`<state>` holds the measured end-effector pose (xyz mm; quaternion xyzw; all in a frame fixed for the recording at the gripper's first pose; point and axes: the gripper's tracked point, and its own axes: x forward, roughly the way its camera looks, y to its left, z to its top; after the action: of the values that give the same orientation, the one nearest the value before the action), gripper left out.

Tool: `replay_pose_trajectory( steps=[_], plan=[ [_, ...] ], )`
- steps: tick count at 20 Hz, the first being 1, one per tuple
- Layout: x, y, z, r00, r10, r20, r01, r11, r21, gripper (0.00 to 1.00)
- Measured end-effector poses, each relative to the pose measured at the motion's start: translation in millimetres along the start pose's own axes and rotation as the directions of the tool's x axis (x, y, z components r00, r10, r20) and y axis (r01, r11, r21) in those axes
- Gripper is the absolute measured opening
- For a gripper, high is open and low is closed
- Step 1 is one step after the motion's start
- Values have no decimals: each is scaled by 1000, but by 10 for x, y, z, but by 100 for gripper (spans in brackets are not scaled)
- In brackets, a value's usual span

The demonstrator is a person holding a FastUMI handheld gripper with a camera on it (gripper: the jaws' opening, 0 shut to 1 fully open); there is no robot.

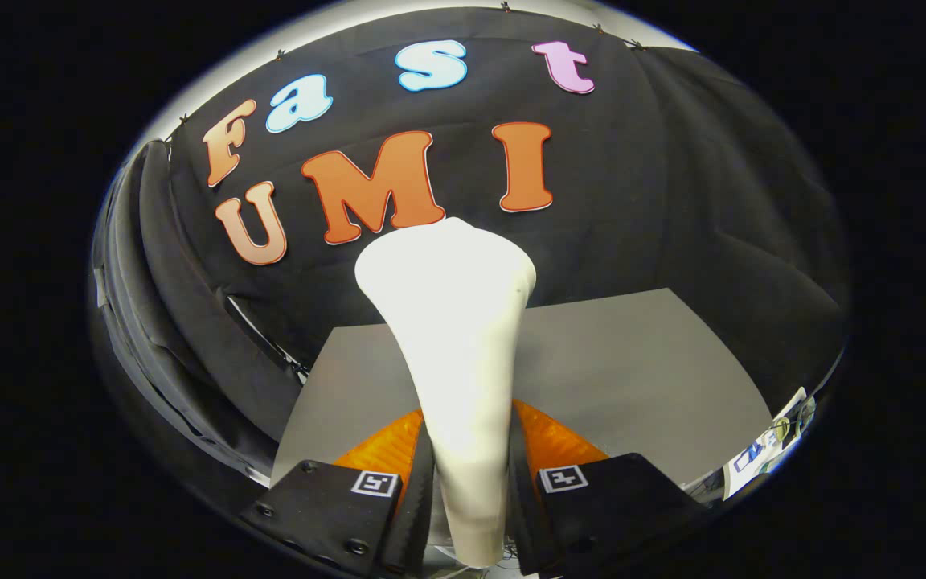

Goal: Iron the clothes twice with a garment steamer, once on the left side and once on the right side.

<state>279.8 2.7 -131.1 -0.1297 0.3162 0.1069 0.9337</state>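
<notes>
Gripper (471, 482) holds a white, smooth plastic garment steamer (451, 322) by its slim handle. Both fingers press against the handle from either side, clamped firm; no gap seen between pads and plastic. Handle runs forward between the fingers, then flares into a broad rounded head well beyond the fingertips. Head tilted up and away, toward the black cloth wall (672, 201) of the booth.

Below and beyond the steamer: a flat grey tabletop (632, 362), bare on the part that shows. Its far edge meets the cloth wall. Steamer is lifted clear of the tabletop, not resting on it. Some papers or printed sheets (760, 458) lie off the table's near right corner; too small to make out.

No garment seen ahead of the steamer head. Cannot tell where the clothes hang or lie.

Judgement: tool is in hand, so the pickup step looks done; the ironing passes themselves appear not yet begun, or the tool is in transit between them. Cannot say which side, if any, has been covered.

Next move calls for bringing the head round to face the clothes, close to the fabric on one side, then a steady stroke along it. Grip must stay tight: the handle is smooth and tapered, likely to slip.
</notes>
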Motion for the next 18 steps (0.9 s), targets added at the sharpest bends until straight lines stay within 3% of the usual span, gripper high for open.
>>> replay_pose_trajectory(
  steps=[8,11,18],
  plan=[
    [-622,136,-69,990,-129,54,128,992,21,50],
    [-799,416,-249,996,-85,32,82,993,85,50],
    [-1058,935,-628,996,-91,19,88,990,113,50]
  ],
)
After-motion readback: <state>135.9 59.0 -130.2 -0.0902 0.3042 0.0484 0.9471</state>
